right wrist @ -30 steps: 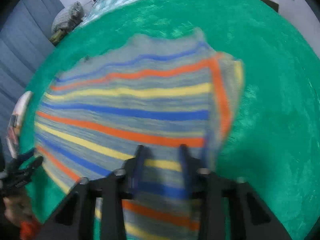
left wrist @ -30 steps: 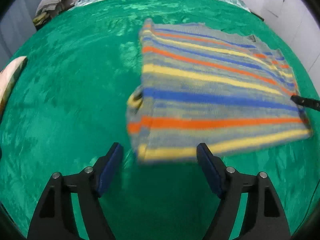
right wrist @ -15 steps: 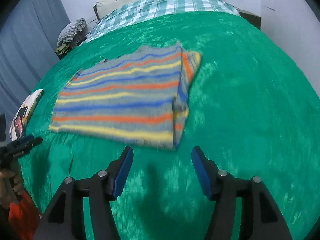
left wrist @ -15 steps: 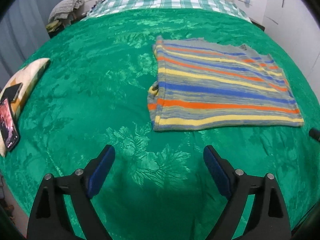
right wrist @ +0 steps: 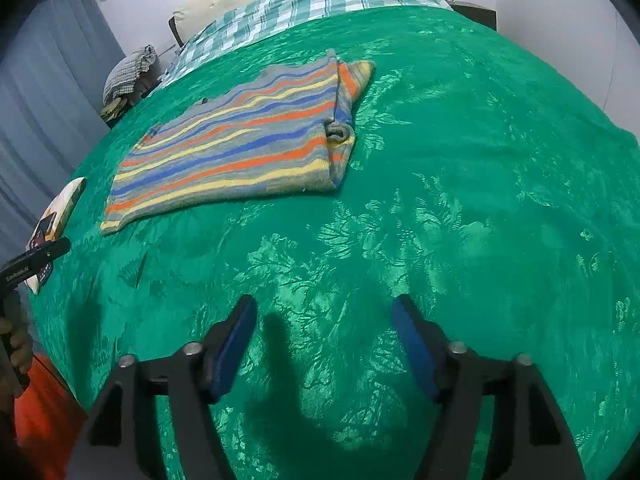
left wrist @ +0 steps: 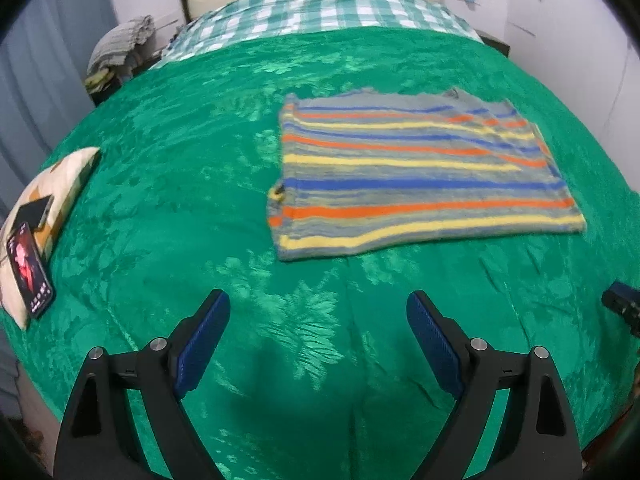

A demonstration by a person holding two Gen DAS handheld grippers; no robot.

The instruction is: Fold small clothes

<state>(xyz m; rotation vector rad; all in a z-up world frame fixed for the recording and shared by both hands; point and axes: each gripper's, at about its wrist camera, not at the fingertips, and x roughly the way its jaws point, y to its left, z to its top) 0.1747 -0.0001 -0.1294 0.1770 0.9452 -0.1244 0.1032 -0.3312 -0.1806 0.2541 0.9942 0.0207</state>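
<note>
Left wrist view: striped sweater point(left wrist: 420, 176) now lies flat, folded, on the green bedspread point(left wrist: 180, 152), well ahead of both tools. A second ago the right hand-held gripper point(right wrist: 324, 340) pinched it; now it is spread and empty, as is the left hand-held gripper point(left wrist: 318, 332). Both have pulled back; fold looks released, likely complete.
</note>
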